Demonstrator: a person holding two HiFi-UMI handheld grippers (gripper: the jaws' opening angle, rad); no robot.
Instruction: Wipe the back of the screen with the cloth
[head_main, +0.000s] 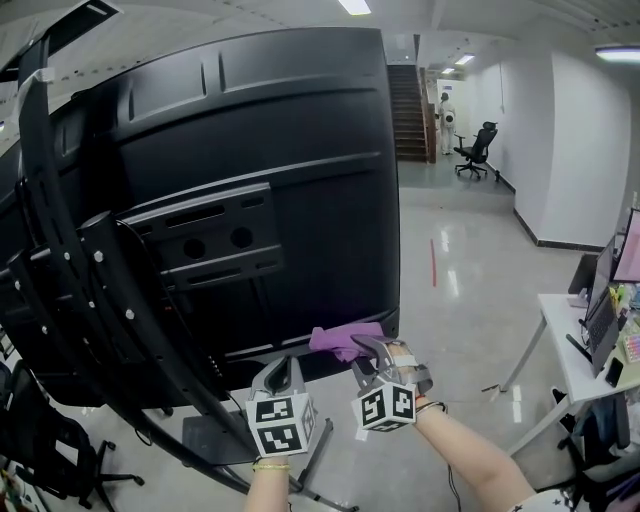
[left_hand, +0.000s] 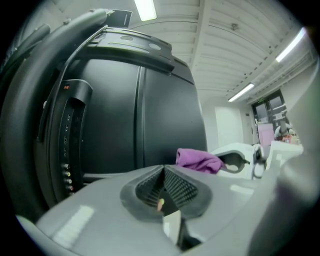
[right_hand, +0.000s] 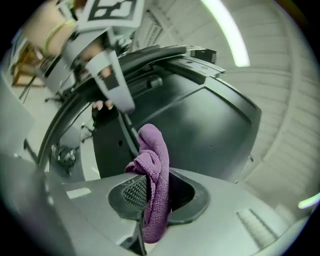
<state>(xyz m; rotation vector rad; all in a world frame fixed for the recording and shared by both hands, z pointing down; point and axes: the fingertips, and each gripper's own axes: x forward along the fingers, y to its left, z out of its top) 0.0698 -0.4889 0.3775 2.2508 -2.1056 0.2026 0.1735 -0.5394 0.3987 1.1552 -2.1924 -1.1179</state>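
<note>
You are standing on a shiny floor (head_main: 440, 300) in a white hall. Your left gripper (left_hand: 162, 187) is pinching shut on nothing. Your right gripper (right_hand: 150, 195) is squeezing the purple cloth (head_main: 345, 338), right at the 5 o'clock corner of the black screen (head_main: 290, 150).

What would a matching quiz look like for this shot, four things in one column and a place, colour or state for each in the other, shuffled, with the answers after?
Column one
1. screen
2. cloth
3. left gripper
4. office chair

Column two
A. far off, near the stairs
B. jaws together, nothing between them
C. purple, clamped in the right gripper
D. black, its back turned to the head view

Pairs: 1-D, 2-C, 3-B, 4-A
</note>
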